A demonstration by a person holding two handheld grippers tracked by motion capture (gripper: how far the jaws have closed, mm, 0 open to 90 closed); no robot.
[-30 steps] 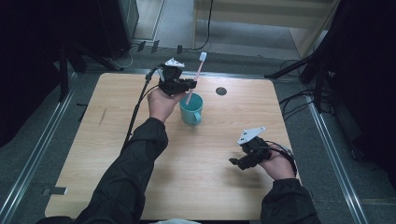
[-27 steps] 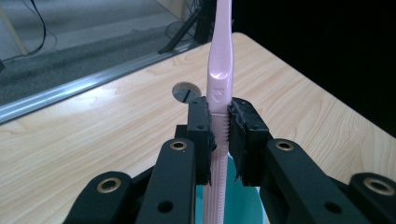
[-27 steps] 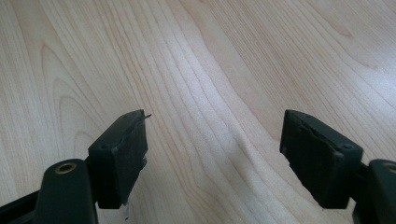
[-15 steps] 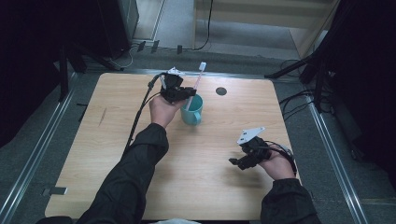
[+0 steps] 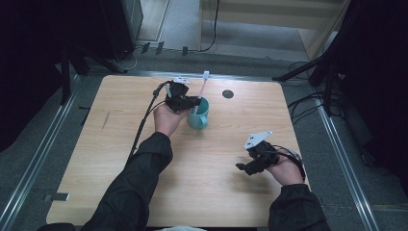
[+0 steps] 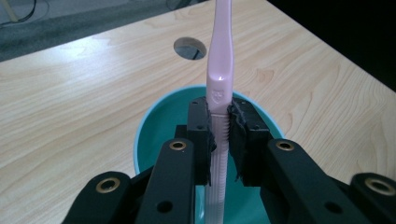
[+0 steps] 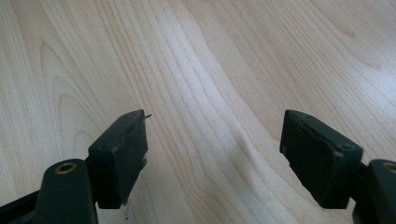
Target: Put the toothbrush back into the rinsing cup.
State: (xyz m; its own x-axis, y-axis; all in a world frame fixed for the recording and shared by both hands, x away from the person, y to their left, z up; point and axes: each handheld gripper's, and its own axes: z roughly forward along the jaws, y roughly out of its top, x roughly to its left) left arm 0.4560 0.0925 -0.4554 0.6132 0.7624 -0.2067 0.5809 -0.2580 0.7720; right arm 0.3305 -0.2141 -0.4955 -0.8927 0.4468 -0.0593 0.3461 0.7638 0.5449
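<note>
— Where's the toothbrush point(image 6: 219, 70)?
— Clamped upright in the left gripper point(image 6: 220, 135), handle end inside the teal cup point(image 5: 198, 115), straight below.
— And the right gripper point(image 7: 212, 154)?
— Jaws spread, holding nothing, well apart over bare table point(image 5: 216, 192).

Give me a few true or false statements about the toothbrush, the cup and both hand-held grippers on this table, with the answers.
1. The left hand-held gripper is clamped on a pink toothbrush. True.
2. The toothbrush lies flat on the table. False: it stands upright over the teal cup.
3. The right hand-held gripper holds a spoon. False: its jaws are open with nothing between them.
4. The cup stands beside the left hand. True.
</note>
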